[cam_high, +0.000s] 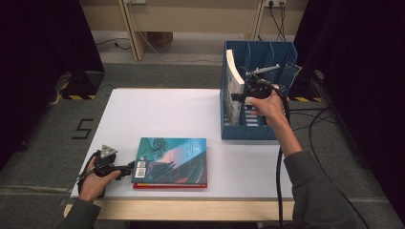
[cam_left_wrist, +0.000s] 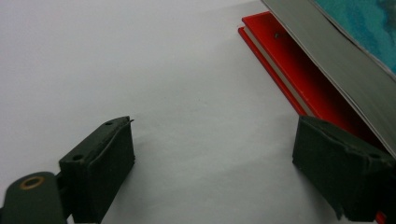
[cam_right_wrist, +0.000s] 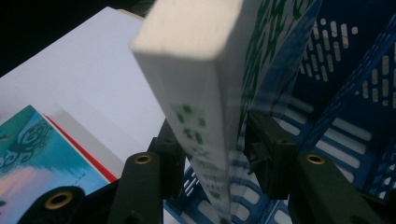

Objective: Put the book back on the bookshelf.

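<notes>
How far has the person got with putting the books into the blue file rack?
Done: nothing is filed and let go yet. In hand: the right gripper holds a white book upright in the left slot of the blue rack, jaws on either side of it. Left: the teal book and the red book under it lie flat on the table, with the left gripper open beside them.

Table (cam_high: 181,107) at frame centre. Rack (cam_high: 282,59) at upper right, on the table's far right part. Book (cam_high: 234,86) upright in the rack's leftmost slot, right gripper (cam_high: 243,98) at its spine. Two stacked books (cam_high: 172,162) flat at lower centre, near the front edge. Left gripper (cam_high: 129,168) just left of the stack, low on the table.
</notes>
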Available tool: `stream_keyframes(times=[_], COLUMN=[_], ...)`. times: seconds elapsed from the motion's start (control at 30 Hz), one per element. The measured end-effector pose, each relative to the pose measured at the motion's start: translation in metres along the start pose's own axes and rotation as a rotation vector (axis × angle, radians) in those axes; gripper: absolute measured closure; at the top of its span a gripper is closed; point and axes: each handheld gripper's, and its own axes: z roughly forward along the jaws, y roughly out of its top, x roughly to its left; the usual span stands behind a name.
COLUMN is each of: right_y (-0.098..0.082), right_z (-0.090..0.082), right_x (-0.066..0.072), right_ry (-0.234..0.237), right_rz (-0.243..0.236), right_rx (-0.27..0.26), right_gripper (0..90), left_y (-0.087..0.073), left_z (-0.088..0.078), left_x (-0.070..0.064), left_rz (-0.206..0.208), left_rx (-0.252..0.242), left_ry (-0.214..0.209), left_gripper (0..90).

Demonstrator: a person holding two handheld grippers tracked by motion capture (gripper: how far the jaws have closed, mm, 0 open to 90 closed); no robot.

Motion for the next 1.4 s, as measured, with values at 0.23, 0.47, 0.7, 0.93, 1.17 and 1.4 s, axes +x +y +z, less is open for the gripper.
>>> stream_keyframes(times=[0.23,0.47,0.7,0.93,1.17,1.4], right_y=[-0.006,0.003,0.016,0.024,0.020,0.012], right_z=[0.006,0.015,0.029,0.034,0.033,0.028], right_x=[0.002,0.004,-0.003,-0.003,-0.001,0.004], right_ry=[0.011,-0.035,-0.058,-0.081,-0.059,-0.048], right_rz=[-0.040,-0.032,-0.003,-0.013,0.011,-0.004], right_rx=[0.009,0.011,0.002,0.017,0.010,0.032], right_gripper=[63.2,65.5,66.3,66.2,61.1,49.8], left_y=[0.000,0.000,0.000,0.000,0.000,0.000], left_z=[0.000,0.000,0.000,0.000,0.000,0.000], left_x=[0.000,0.000,0.000,0.000,0.000,0.000], left_rz=[0.001,0.000,0.000,-0.002,0.000,0.001], left_rx=[0.000,0.000,-0.001,-0.002,0.000,0.000], left_ry=[0.000,0.001,0.000,0.000,0.000,0.000], left_gripper=[11.7,11.7,11.6,11.7,11.6,11.6])
